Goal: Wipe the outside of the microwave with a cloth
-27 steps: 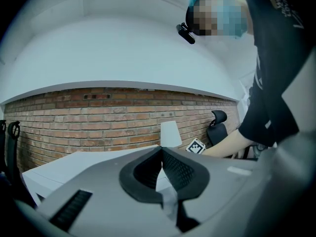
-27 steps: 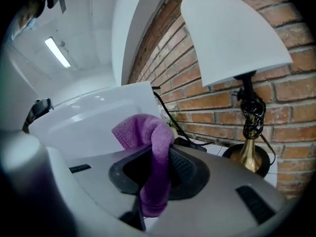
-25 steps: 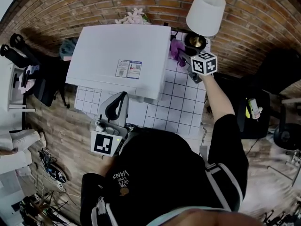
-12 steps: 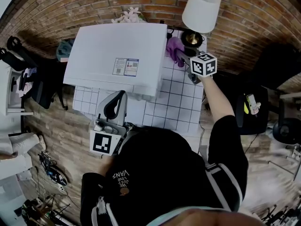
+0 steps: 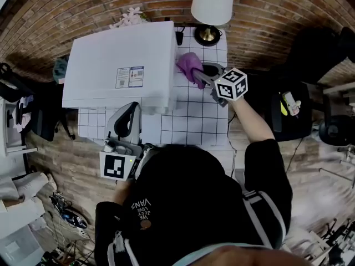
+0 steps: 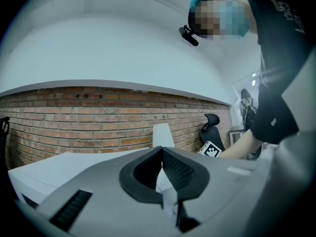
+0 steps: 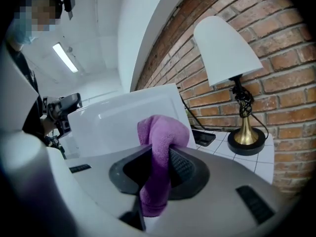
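Observation:
The white microwave [image 5: 119, 65] stands on the tiled table, its top facing the head view; it also shows in the right gripper view [image 7: 123, 117]. My right gripper [image 5: 201, 75] is shut on a purple cloth [image 5: 188, 65], held right beside the microwave's right side. In the right gripper view the cloth [image 7: 159, 152] bulges out between the jaws just short of the white side wall. My left gripper [image 5: 128, 123] hangs at the microwave's front edge, jaws together with nothing between them; its own view [image 6: 160, 174] looks over the microwave's top [image 6: 74, 164].
A table lamp with a white shade [image 5: 212, 1] and brass base [image 7: 247, 137] stands behind the right gripper at the brick wall [image 5: 266, 15]. A dark flat thing [image 7: 202, 137] lies by the lamp. A black office chair [image 5: 291, 112] stands right of the tiled table [image 5: 194, 121].
My right gripper has carried the purple cloth leftwards to the microwave's right side. The head view has shifted, so the microwave and lamp sit further left. The left gripper stays in place.

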### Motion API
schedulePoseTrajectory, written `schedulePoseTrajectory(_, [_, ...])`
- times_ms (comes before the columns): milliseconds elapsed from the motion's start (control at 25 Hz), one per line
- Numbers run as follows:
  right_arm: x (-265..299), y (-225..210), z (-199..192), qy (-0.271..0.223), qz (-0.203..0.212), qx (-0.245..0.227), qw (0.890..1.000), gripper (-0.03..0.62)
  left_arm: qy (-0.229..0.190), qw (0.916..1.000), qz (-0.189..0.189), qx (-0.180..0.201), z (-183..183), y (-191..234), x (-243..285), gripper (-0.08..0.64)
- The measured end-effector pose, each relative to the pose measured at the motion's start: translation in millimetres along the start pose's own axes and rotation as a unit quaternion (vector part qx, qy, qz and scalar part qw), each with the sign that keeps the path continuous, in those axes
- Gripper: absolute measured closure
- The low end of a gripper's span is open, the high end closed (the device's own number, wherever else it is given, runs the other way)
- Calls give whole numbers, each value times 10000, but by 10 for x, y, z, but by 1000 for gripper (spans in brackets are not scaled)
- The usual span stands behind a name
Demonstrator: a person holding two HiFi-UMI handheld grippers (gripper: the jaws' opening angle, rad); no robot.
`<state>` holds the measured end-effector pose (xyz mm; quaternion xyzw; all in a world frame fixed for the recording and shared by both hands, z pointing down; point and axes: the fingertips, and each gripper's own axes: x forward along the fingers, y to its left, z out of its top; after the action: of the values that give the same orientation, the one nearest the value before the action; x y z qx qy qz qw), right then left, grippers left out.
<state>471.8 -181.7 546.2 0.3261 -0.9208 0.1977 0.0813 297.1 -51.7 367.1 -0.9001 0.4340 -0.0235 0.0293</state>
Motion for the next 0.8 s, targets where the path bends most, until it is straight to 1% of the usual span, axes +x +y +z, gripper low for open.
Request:
schedulePoseTrajectory(240, [-151,438,-307,110,444,98,9989,531,-60,9998,-179,24,26,-78,99,549])
schedulePoseTrajectory(440, [-244,688,-574,241,667,247,9972,531,-84,9995,-291,33,38,-142,169,551])
schedulePoseTrajectory(800, [-429,1122,-960,636,1290,574,9879,531,-92,9990,-439,37,51,-235,255,550])
